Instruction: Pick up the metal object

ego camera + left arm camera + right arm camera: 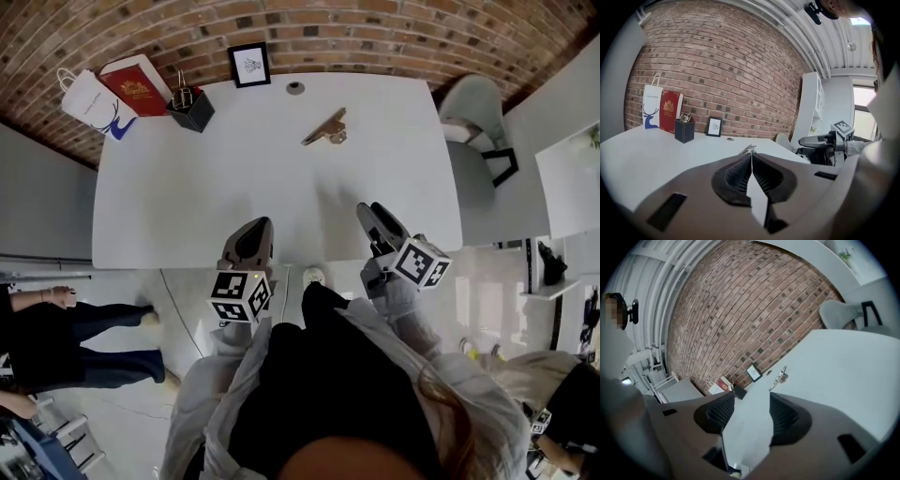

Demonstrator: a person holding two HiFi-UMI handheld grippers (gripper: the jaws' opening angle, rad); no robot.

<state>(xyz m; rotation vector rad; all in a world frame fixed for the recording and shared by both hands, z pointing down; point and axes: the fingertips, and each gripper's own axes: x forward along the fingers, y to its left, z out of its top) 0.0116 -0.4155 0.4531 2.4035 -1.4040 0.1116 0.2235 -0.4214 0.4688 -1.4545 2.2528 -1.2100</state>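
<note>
Metal, gold-brown and shiny: the metal object [325,127] lies flat on the white table [187,197], close to the far edge and well apart from both your grippers. It looks like a long thin bar with a knobby bit at one end. I think it is hard and stiff, not very heavy, and a bit slippery. It could slide on the smooth table if you bump it. It should not break easily. Take hold across the long thin part, near the middle, with one jaw on each side, and squeeze firmly.

Your right gripper [752,395] has its jaws wide apart with nothing between them, so it is ready to grab. Your left gripper [751,154] has its jaws pressed together on nothing. Both hang over the near edge of the table.

Nothing stands in your way; the table between you and the object is bare. Just behind it sit a small round thing [295,88] and a picture frame [249,65]. Farther left are a black box [190,109], a red book [137,86] and a white paper bag [91,103], all well apart from it. A chair [478,122] stands at the right side.
</note>
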